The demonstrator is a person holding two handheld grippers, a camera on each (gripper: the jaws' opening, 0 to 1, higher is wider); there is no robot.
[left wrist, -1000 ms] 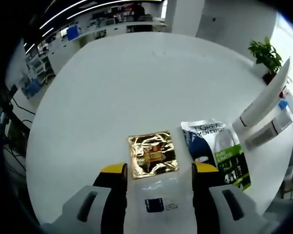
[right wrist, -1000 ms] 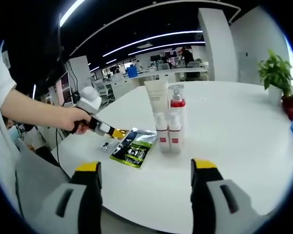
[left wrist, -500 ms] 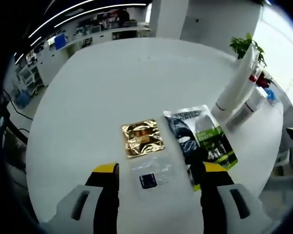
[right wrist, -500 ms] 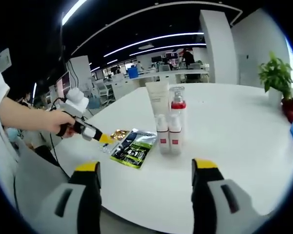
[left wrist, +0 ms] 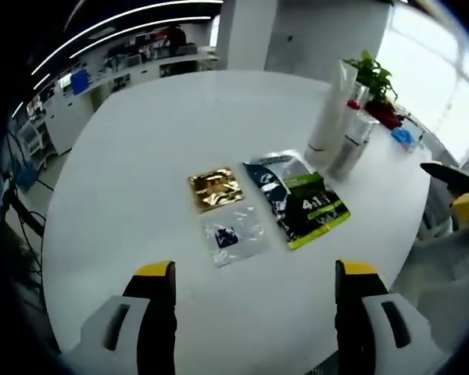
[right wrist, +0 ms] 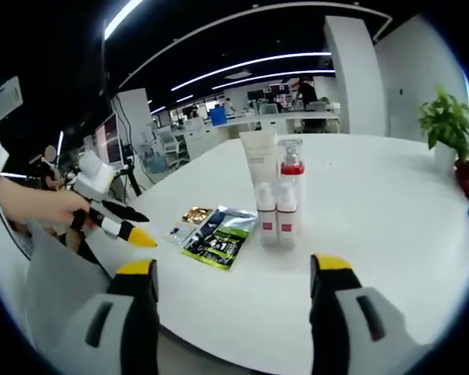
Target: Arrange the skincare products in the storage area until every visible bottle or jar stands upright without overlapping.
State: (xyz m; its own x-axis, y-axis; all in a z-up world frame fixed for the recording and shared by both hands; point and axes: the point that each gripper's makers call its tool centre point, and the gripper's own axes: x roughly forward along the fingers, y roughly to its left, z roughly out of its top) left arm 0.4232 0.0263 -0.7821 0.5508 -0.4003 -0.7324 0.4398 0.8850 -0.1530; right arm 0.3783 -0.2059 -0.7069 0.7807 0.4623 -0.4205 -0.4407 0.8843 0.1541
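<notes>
the white table (left wrist: pixel 141 156) is carrying everything, and the skincare products are sitting toward its middle, well ahead of both grippers.

largest is the white tube (right wrist: pixel 259 160), standing on its cap at the back of the upright cluster; it is probably soft-walled and light, so a hold low on the body near the cap is looking safest. just beside it the clear pump bottle (right wrist: pixel 290 168) with the red collar is standing upright; it is likely stiff and slippery, and best taken around the body below the pump. in front, two small white bottles (right wrist: pixel 274 223) with red labels are standing side by side, touching or nearly so, and look light and easy to tip.

the green sachet (left wrist: pixel 297 199) is lying flat, with the gold sachet (left wrist: pixel 214 187) and the clear sachet (left wrist: pixel 232 236) just beside it, none overlapping; all are looking thin, limp and hard to pinch off the surface except by an edge.

the left gripper (left wrist: pixel 250 273) is hanging wide apart and empty, and the right gripper (right wrist: pixel 234 269) is likewise gaping with nothing between its jaws.
</notes>
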